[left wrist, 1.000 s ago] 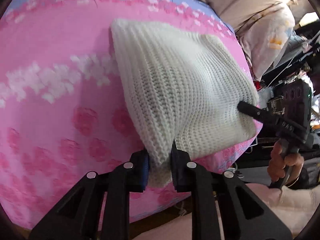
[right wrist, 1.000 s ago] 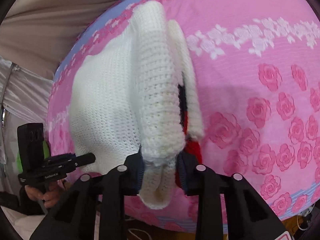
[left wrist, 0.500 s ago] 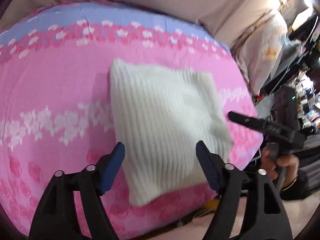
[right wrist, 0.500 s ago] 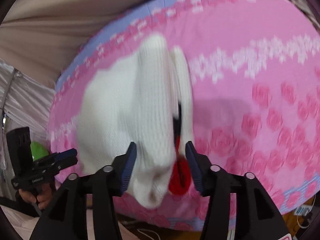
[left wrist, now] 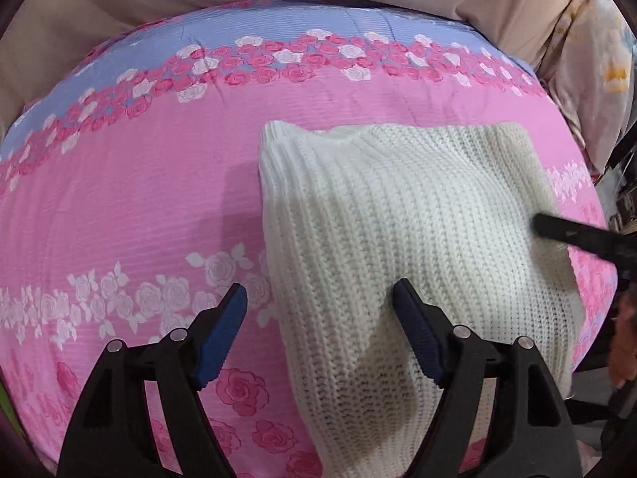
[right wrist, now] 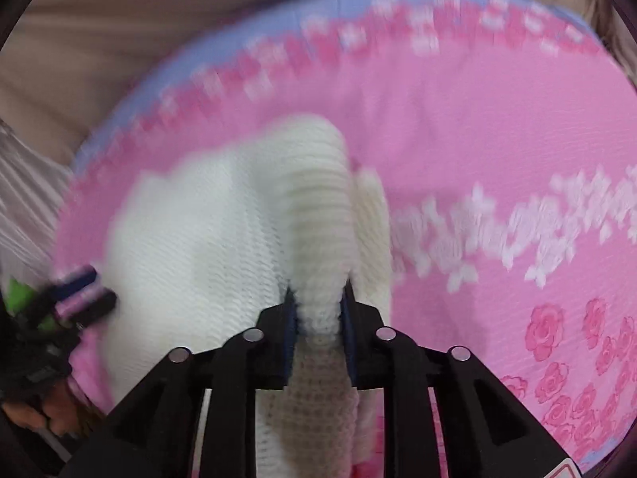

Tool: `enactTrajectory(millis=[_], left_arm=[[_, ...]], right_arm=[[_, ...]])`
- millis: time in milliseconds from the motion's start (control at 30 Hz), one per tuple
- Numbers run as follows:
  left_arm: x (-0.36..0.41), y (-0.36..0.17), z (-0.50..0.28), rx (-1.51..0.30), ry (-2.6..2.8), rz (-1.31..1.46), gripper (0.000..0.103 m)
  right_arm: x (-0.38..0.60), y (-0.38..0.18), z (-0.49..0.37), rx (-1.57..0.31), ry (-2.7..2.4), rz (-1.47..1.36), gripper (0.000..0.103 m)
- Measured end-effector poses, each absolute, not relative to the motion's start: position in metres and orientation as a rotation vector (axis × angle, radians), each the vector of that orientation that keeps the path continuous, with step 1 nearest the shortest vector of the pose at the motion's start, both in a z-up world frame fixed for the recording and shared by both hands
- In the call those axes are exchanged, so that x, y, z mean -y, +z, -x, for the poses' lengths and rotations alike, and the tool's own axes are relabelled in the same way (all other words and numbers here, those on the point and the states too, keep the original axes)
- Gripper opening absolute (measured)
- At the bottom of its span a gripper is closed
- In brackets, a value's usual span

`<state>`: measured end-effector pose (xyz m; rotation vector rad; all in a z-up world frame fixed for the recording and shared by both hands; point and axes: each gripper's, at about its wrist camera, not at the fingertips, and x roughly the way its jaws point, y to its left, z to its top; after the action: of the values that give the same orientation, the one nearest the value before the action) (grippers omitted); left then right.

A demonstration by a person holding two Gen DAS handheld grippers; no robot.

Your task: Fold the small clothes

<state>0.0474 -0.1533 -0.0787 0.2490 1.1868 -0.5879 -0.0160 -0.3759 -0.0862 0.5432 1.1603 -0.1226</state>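
The cream-white chunky-knit sweater (left wrist: pixel 418 247), folded into a thick squarish bundle with ribbed rows running lengthwise, lies on the pink rose-printed bedspread (left wrist: pixel 131 207), toward its right half in the left wrist view; one ribbed corner pokes up at the far left of the bundle, and the near end droops over the bed's front edge; the left tongs (left wrist: pixel 320 326) stand wide and released, blue pads apart, one pad over bare bedspread and the other above the knit, neither pressing it; the right tongs (right wrist: pixel 318 318) are closing on a rolled fold of the same sweater, the knit pinched between the pads and hanging down behind them; that view is smeared with blur, so finer detail is lost; the bedspread's far border turns lavender-blue with rows of roses (left wrist: pixel 278 59), and beyond it sits beige fabric (left wrist: pixel 119 4); left of the bundle the bedspread is wide open pink surface; to the right the sweater lies near the bed's edge, clutter beyond.
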Motion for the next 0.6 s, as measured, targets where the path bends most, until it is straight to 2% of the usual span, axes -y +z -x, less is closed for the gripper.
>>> enactTrajectory(millis=[100, 167, 233, 300, 367, 533, 600], left_arm=[[0.152, -0.08, -0.048, -1.19, -0.588, -0.261, 0.076], [0.153, -0.08, -0.048, -1.193, -0.585, -0.261, 0.077], [0.155, -0.08, -0.045, -1.191, -0.583, -0.269, 0.078], [0.157, -0.082, -0.045, -1.197, -0.588, -0.276, 0.08], [0.158, -0.08, -0.043, -1.188, -0.581, -0.291, 0.08], [0.16, -0.078, -0.041, -1.171, -0.578, -0.318, 0.079], [0.161, -0.08, -0.04, -1.179, -0.582, -0.31, 0.08]], right_arm=[[0.374, -0.038, 0.041, -1.063, -0.146, -0.55, 0.025], [0.362, -0.017, 0.057, -1.042, -0.083, -0.536, 0.025], [0.345, -0.025, 0.065, -1.112, -0.005, -0.52, 0.024], [0.329, -0.057, 0.07, -1.231, -0.016, -0.429, 0.019], [0.327, -0.087, 0.077, -1.269, -0.041, -0.407, 0.008], [0.327, -0.034, 0.085, -1.18, -0.063, -0.453, 0.011], [0.322, -0.048, 0.09, -1.25, -0.067, -0.414, 0.011]])
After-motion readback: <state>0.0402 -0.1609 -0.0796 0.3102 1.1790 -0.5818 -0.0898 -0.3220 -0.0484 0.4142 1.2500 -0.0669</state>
